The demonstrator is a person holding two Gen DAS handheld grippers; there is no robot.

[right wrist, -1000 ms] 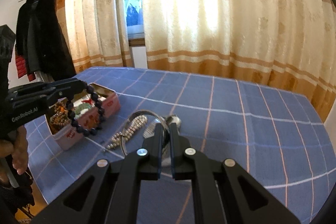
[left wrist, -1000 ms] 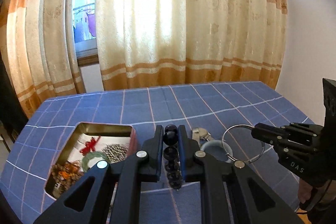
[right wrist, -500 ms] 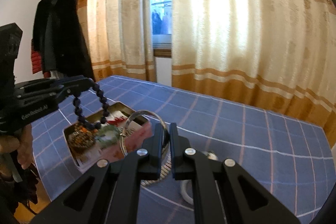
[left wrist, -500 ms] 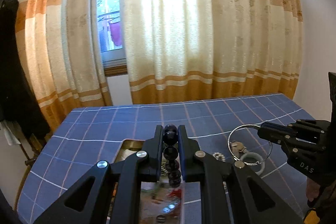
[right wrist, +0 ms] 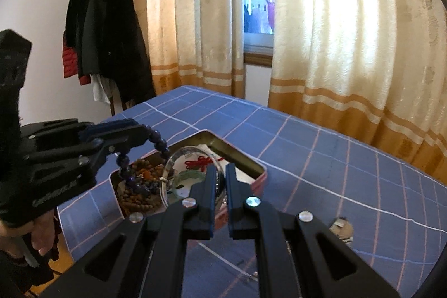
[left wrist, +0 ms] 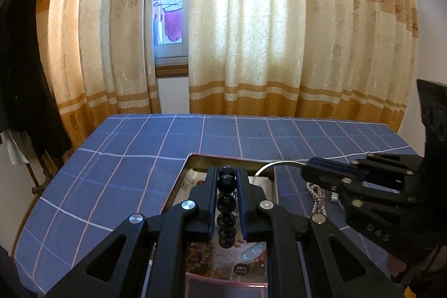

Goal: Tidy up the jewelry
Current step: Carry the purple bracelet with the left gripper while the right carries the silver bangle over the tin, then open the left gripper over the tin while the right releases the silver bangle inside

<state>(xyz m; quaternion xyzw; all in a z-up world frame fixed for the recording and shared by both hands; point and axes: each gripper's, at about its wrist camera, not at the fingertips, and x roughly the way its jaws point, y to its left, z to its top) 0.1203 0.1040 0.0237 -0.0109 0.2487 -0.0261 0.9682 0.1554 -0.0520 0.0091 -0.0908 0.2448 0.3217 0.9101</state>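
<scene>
Table: blue checked cloth [left wrist: 156, 147], where our metal tin [right wrist: 237, 155] sits.
Left gripper [left wrist: 226, 178]: we clamp round black beads [left wrist: 225, 203] above it.
Right gripper [right wrist: 220, 178]: we pinch a thin silver hoop [right wrist: 170, 166] over it.

Left gripper [left wrist: 226, 179] clamped on a dark bead bracelet [left wrist: 226, 204], strand dangling over the open tin [left wrist: 232, 158]. Right gripper [left wrist: 307, 168] alongside, pinching a thin silver bangle [left wrist: 269, 167] above the tin's far corner. Pearl strand [left wrist: 317, 196] on the blue checked desk [left wrist: 139, 158].
</scene>
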